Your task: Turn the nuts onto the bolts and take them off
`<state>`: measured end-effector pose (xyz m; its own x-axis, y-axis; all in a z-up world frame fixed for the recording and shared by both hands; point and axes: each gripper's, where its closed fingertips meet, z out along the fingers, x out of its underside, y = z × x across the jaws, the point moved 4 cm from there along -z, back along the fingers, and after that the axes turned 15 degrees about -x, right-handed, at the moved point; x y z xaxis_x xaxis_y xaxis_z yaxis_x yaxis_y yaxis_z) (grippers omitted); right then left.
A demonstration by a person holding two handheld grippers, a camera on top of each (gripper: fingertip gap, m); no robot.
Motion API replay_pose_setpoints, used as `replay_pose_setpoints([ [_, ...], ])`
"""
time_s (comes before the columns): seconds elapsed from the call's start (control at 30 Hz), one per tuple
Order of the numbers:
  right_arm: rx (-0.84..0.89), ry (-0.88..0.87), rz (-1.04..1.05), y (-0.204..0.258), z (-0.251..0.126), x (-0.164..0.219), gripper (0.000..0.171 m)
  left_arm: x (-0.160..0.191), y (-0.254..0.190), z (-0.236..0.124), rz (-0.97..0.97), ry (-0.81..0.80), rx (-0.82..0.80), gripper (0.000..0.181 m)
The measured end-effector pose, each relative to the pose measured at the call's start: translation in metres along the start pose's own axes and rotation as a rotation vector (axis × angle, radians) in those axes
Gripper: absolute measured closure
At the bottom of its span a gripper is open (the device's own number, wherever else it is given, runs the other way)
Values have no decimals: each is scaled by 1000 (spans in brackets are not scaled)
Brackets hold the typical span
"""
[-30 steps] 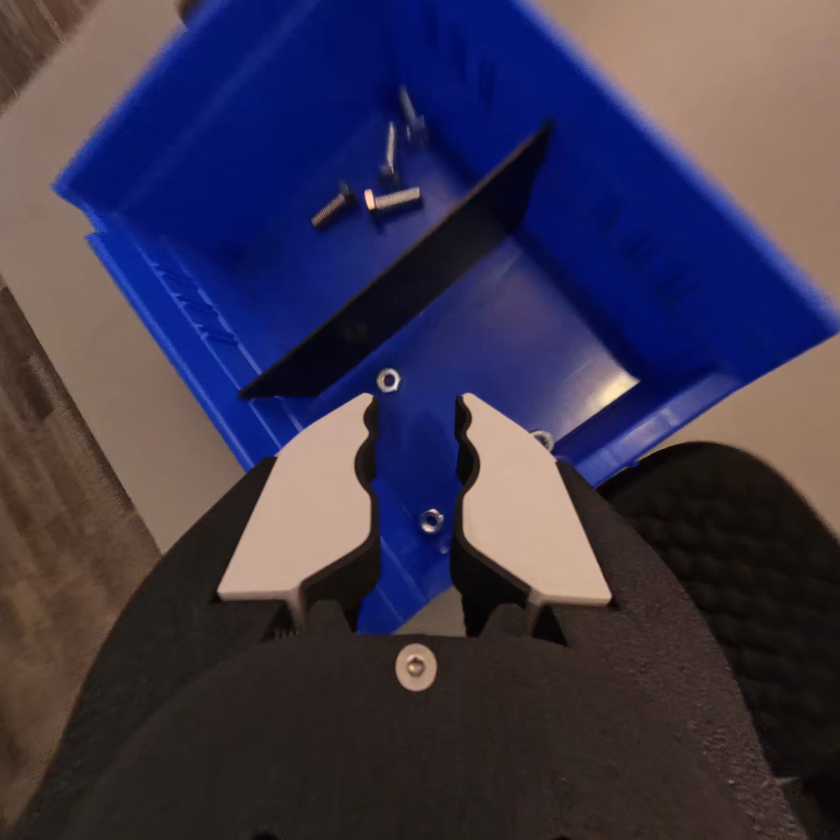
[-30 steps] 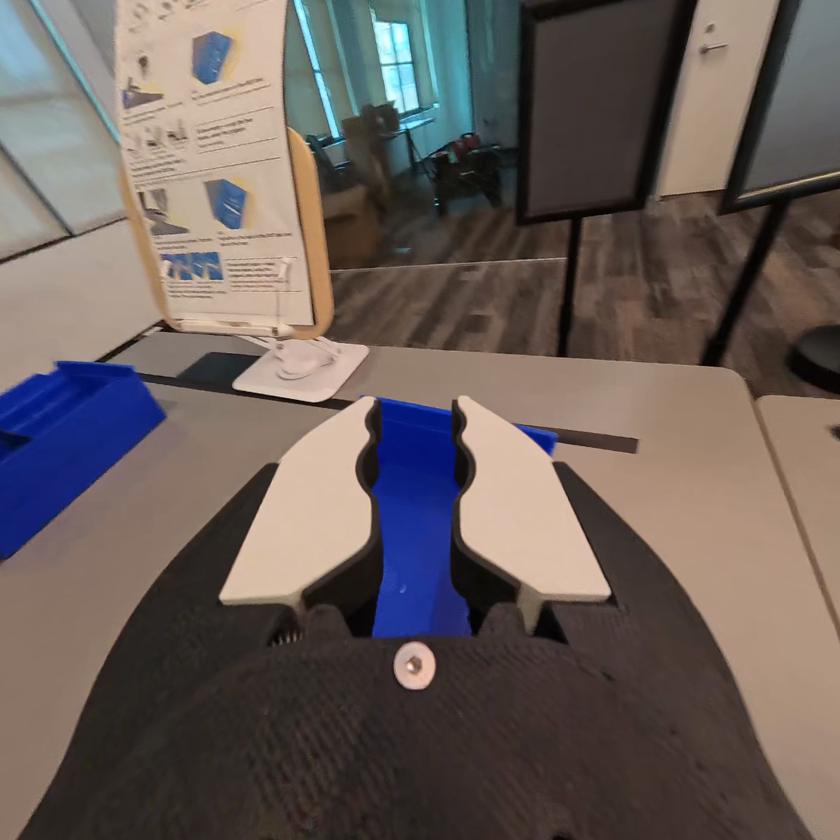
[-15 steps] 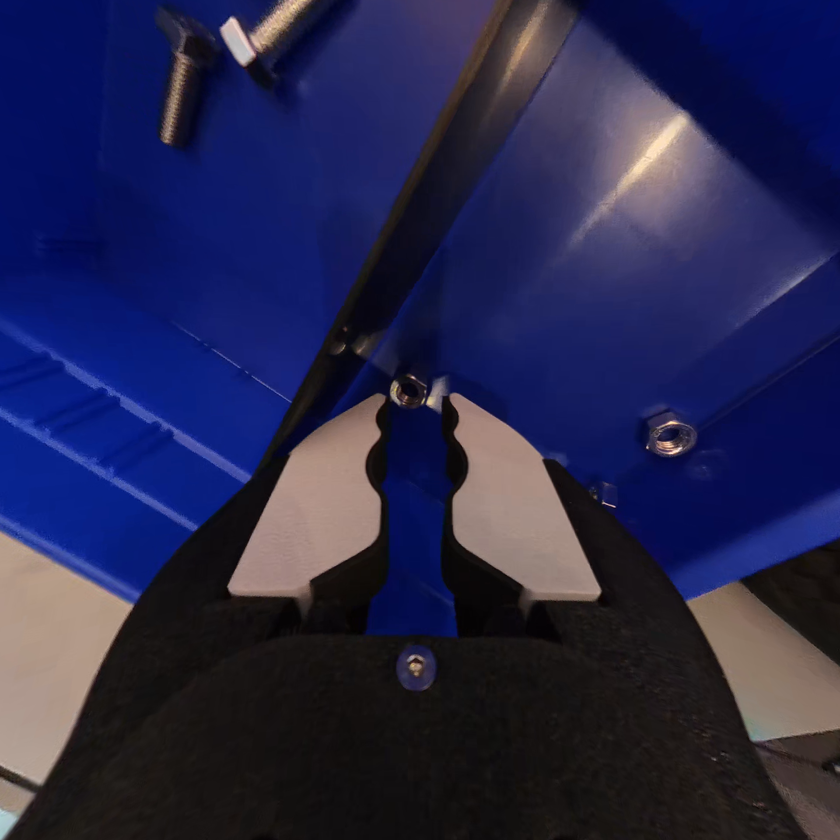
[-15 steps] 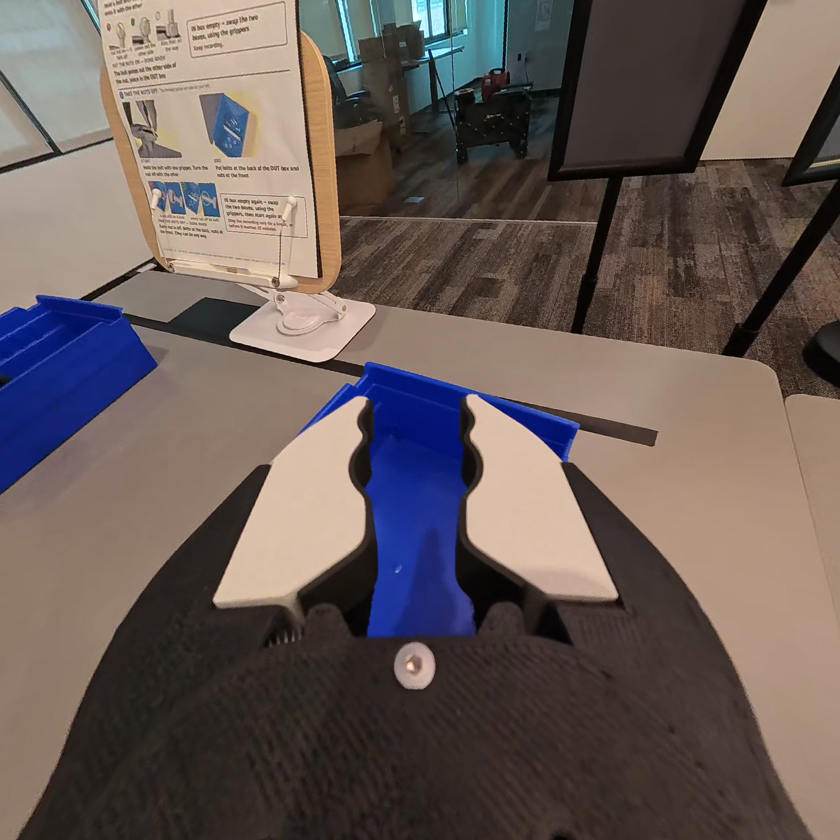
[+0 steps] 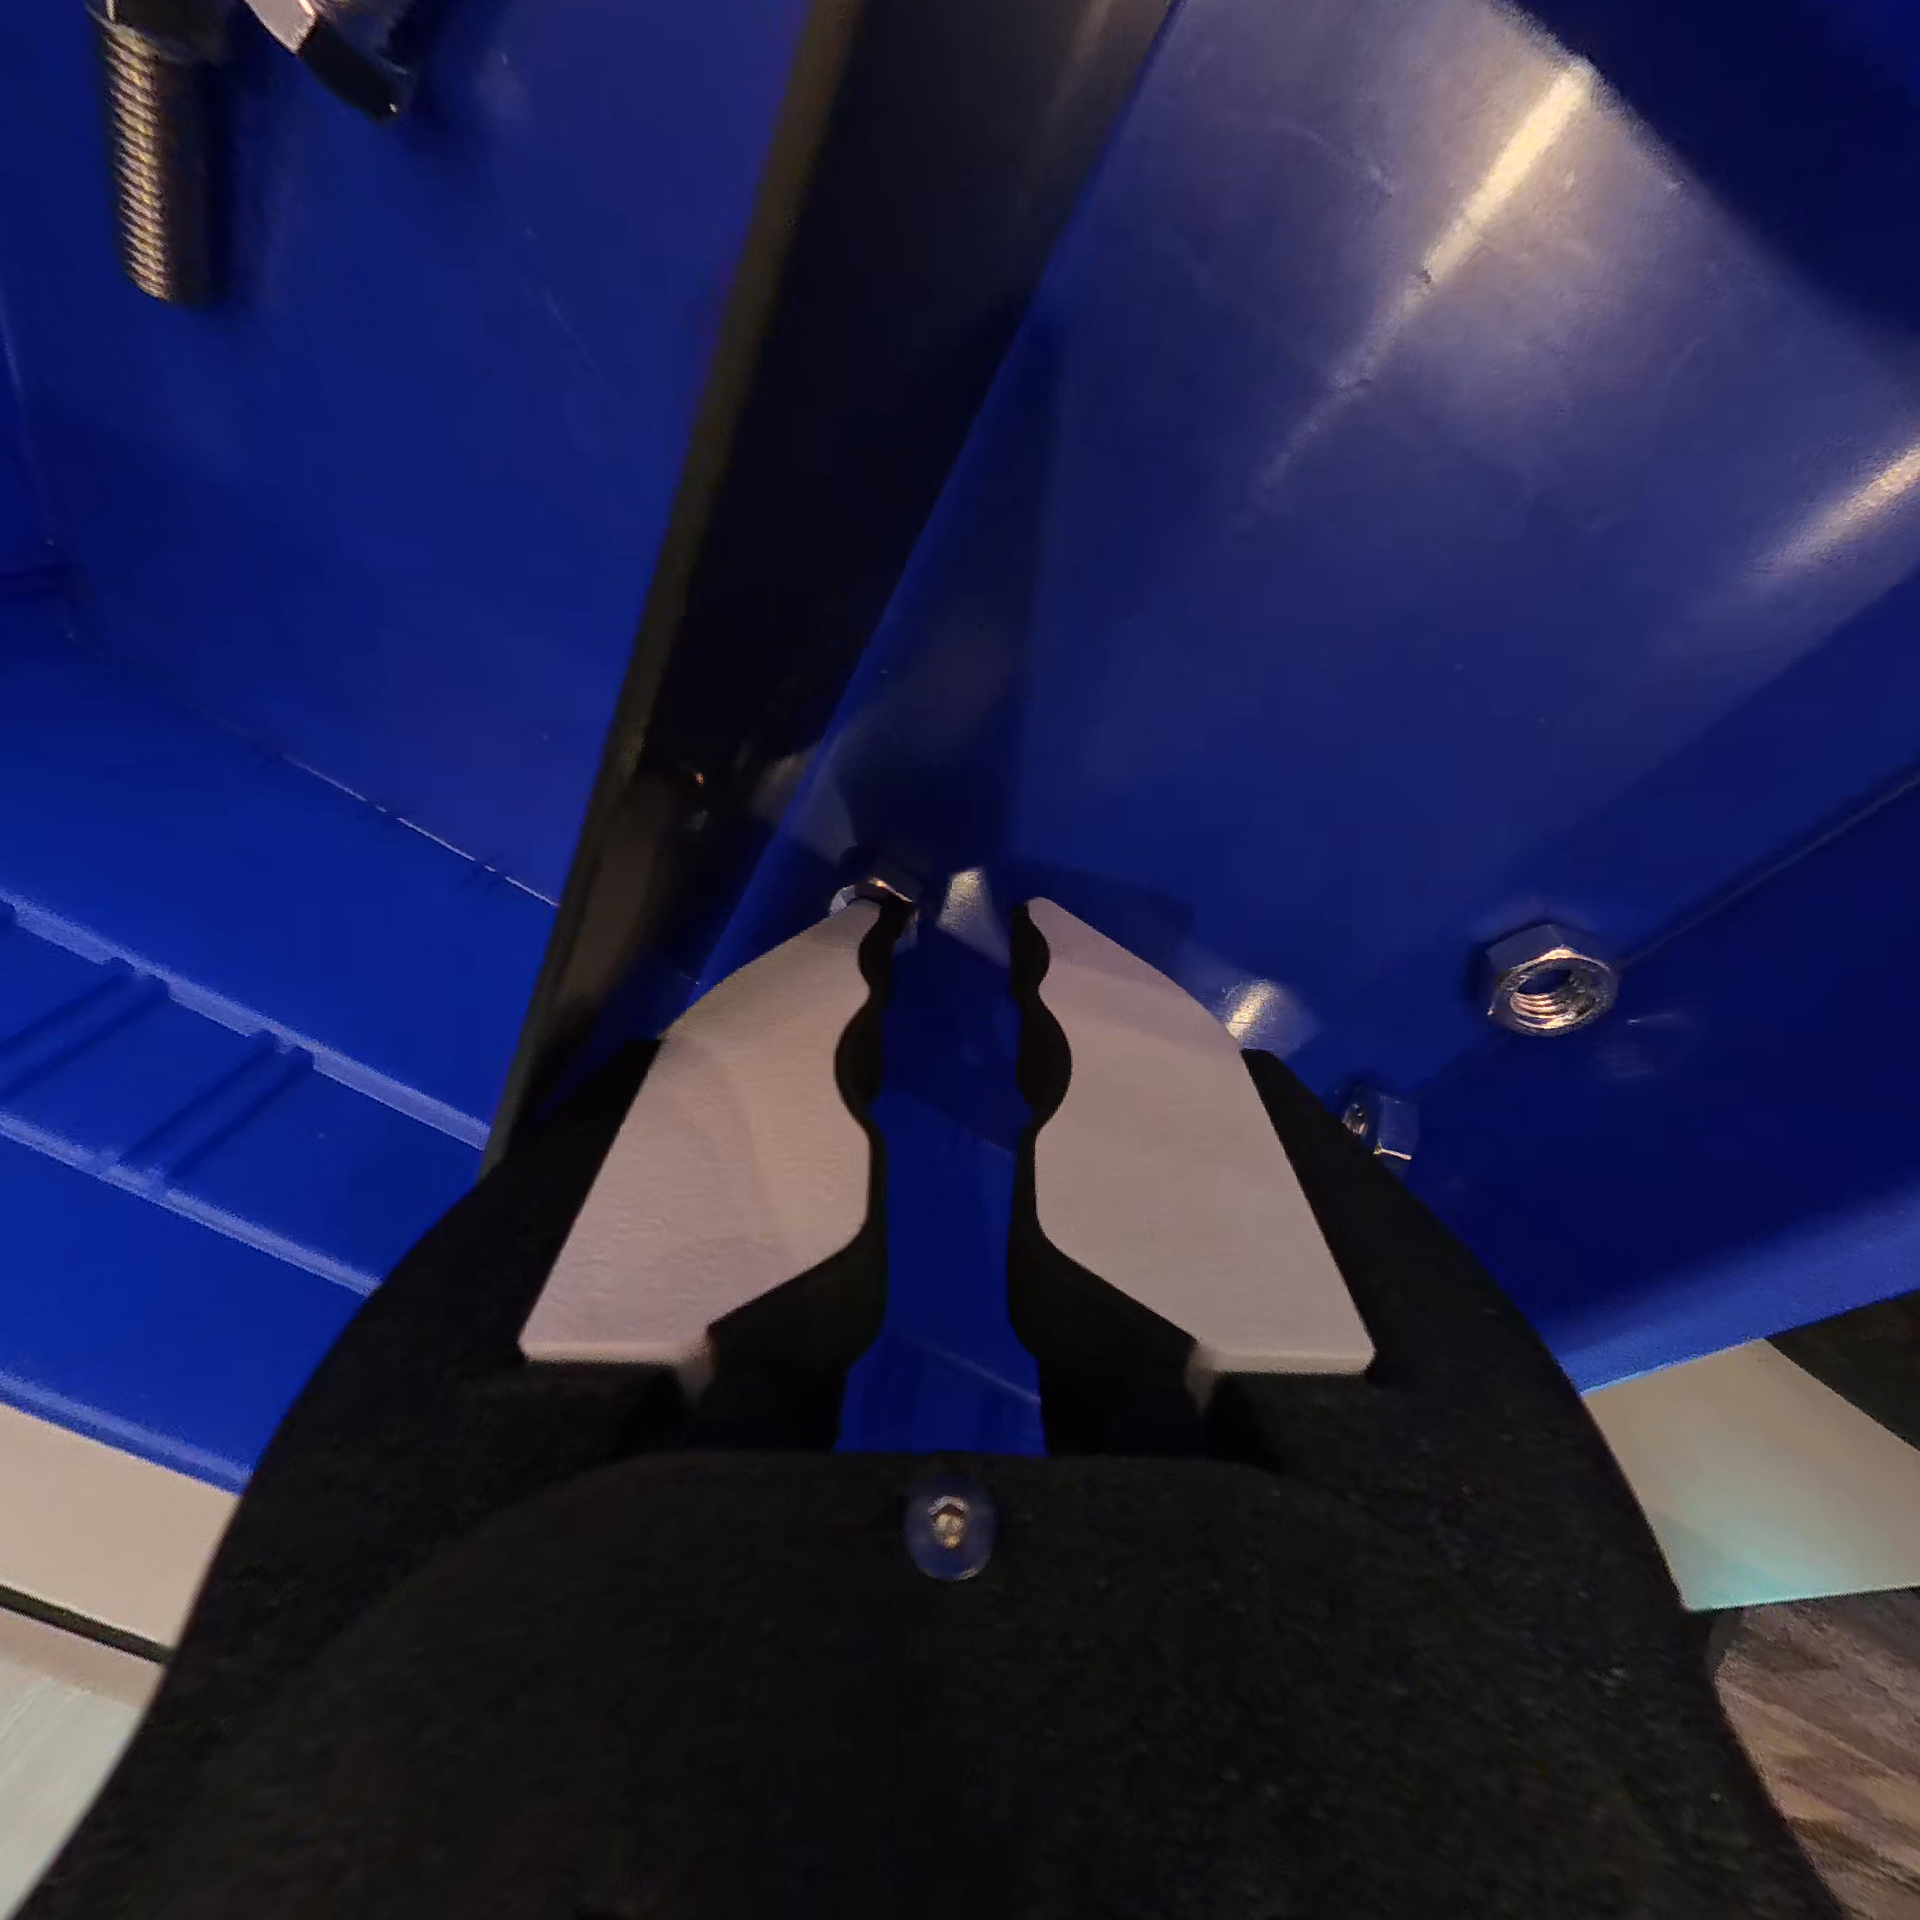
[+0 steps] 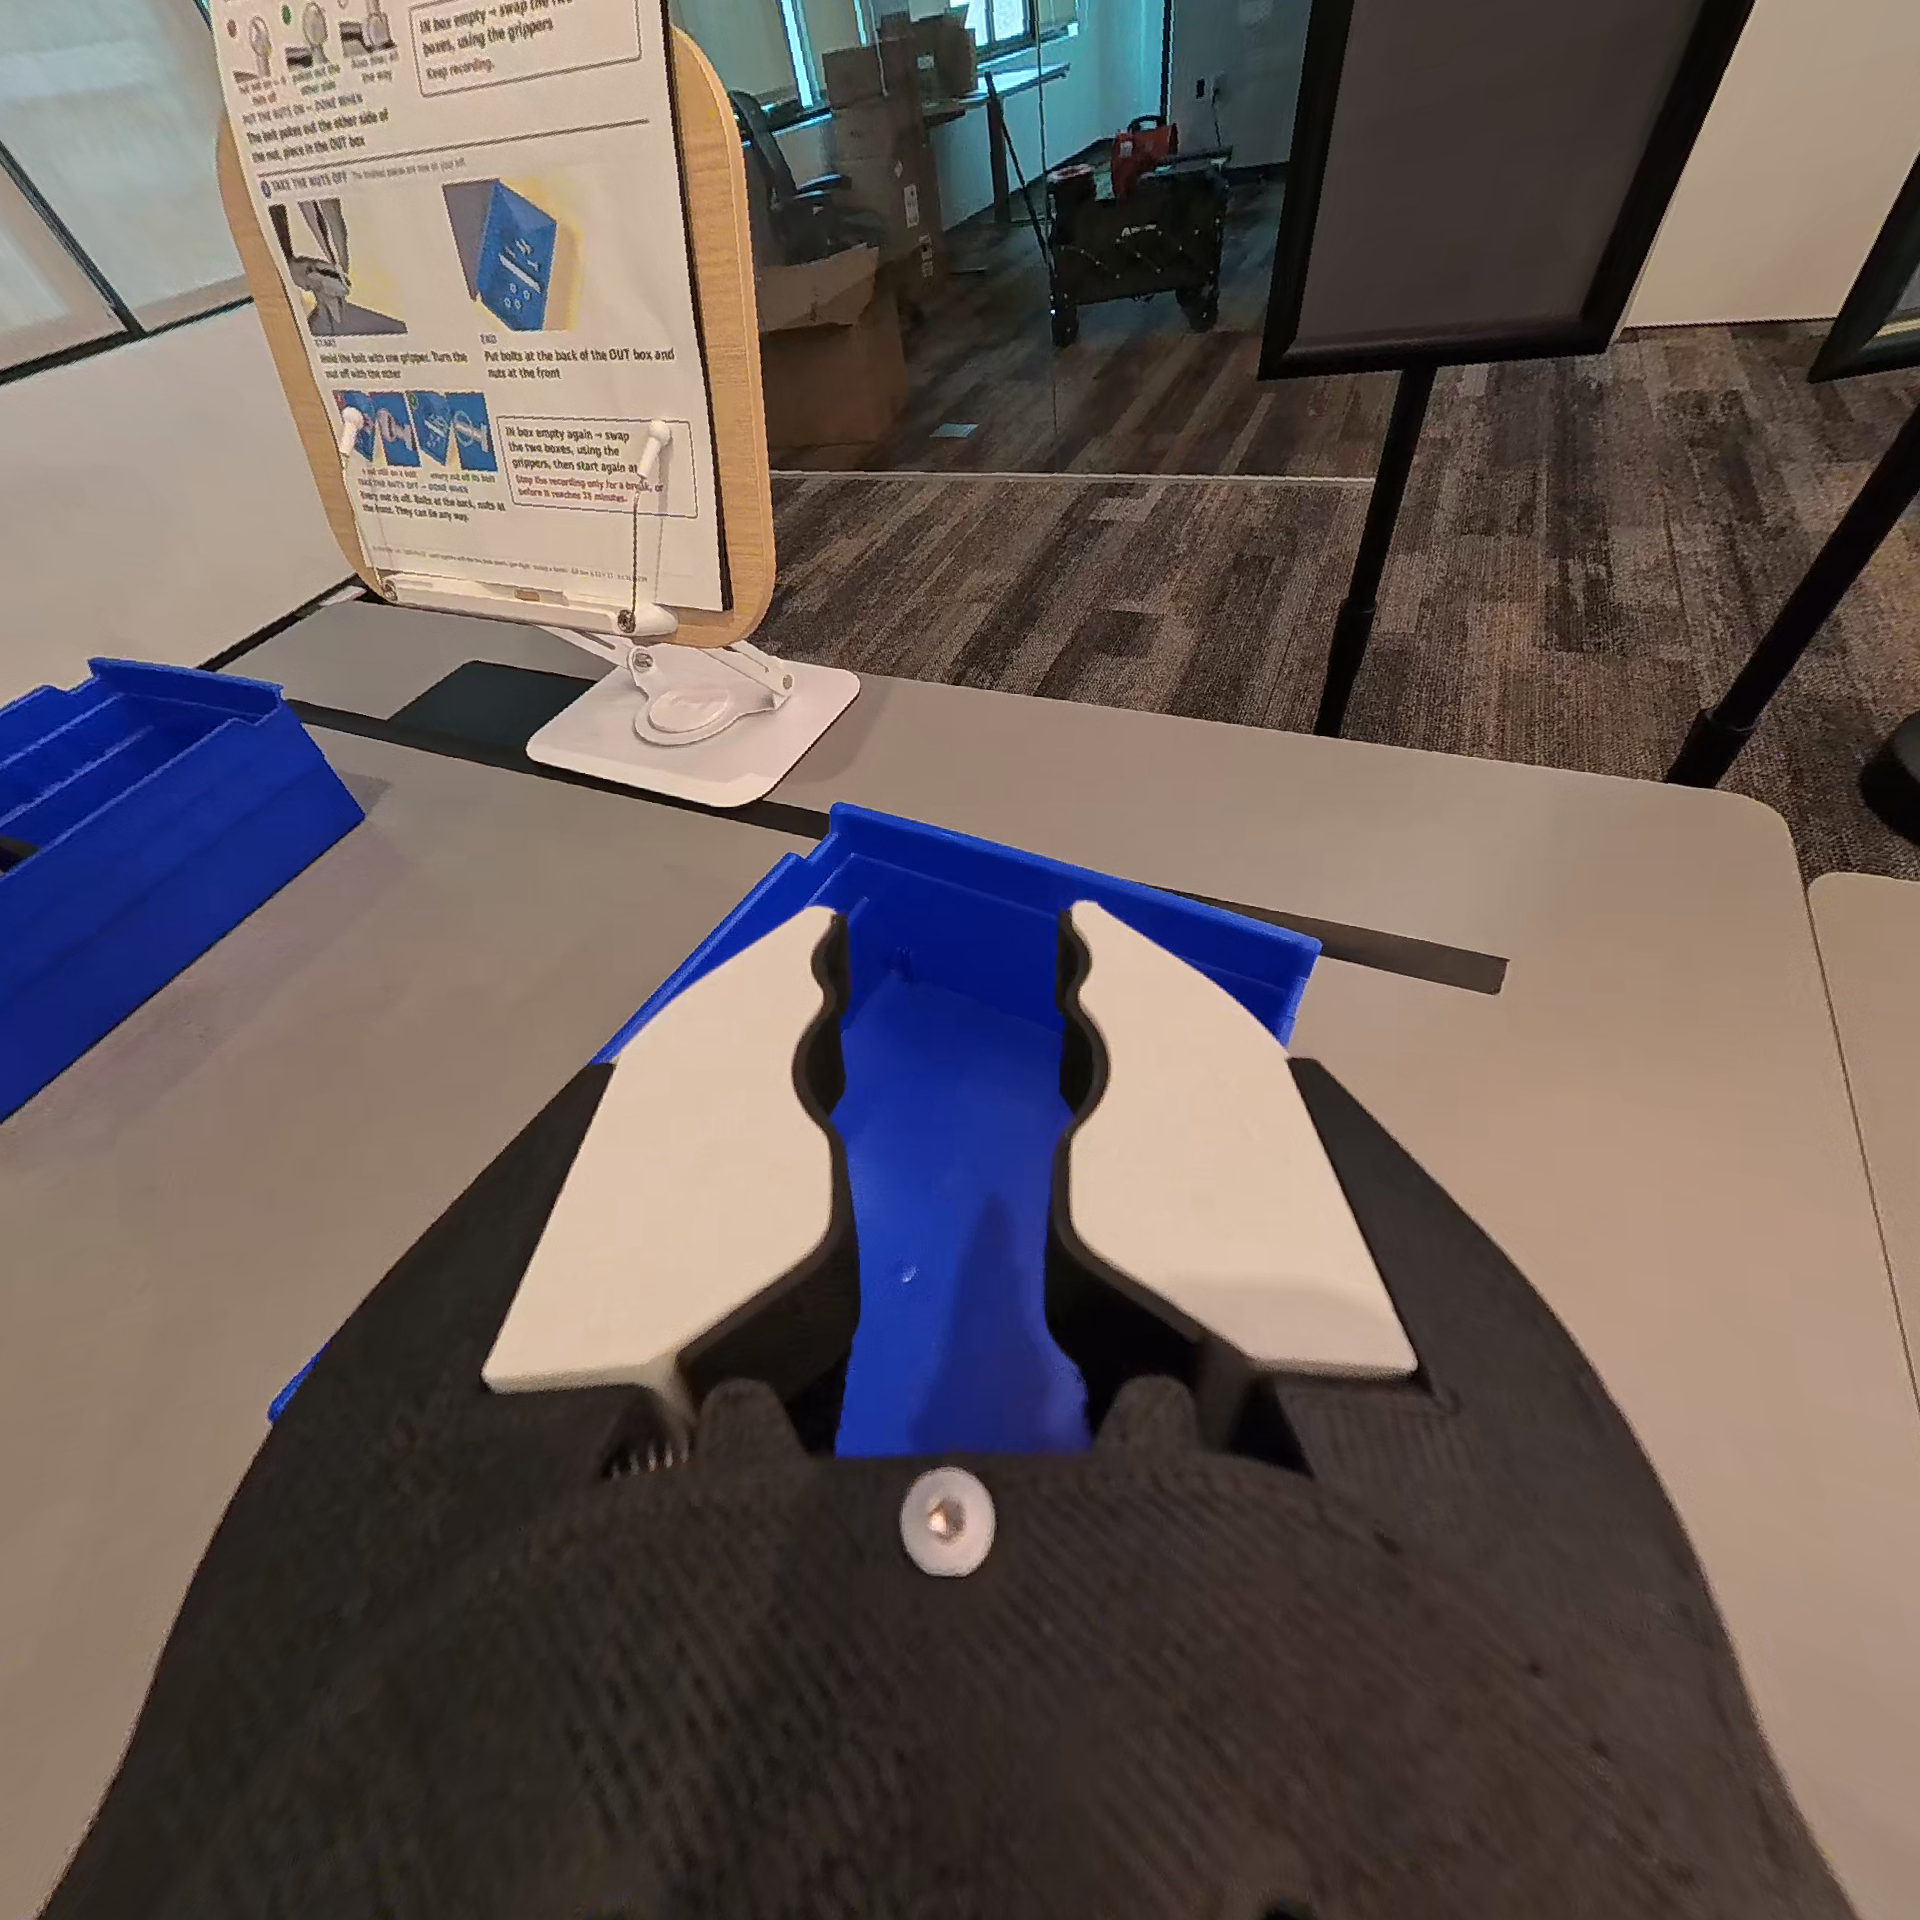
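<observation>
Left wrist view: dim, glare streaks on glossy blue plastic bin [image 5: 1455, 520]. Right wrist view: bright w/ daylight from windows; wide-angle edge bending.

blue bin [image 5: 1351, 520], silver nut [image 5: 1548, 989]

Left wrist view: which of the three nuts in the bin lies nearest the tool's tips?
The nut at the tip of the left tool, against the black divider. The other nuts, a large one and a half-hidden one, lie off to the right.

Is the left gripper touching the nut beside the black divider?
Touching. In the left wrist view, the left gripper has one fingertip against the nut; jaws open.
</observation>
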<state>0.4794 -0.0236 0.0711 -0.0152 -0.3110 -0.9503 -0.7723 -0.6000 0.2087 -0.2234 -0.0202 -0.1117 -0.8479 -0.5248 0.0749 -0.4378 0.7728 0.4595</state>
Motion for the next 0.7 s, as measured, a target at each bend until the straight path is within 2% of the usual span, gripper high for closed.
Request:
replay_pose_setpoints([
  [0.5,-6,31,17,-3,-2,6,130,9,-12,-5,53,49,-21,176],
  [0.7,-7,32,14,-3,-1,5,130,0,-3,-41,-11,-157,19,176],
])
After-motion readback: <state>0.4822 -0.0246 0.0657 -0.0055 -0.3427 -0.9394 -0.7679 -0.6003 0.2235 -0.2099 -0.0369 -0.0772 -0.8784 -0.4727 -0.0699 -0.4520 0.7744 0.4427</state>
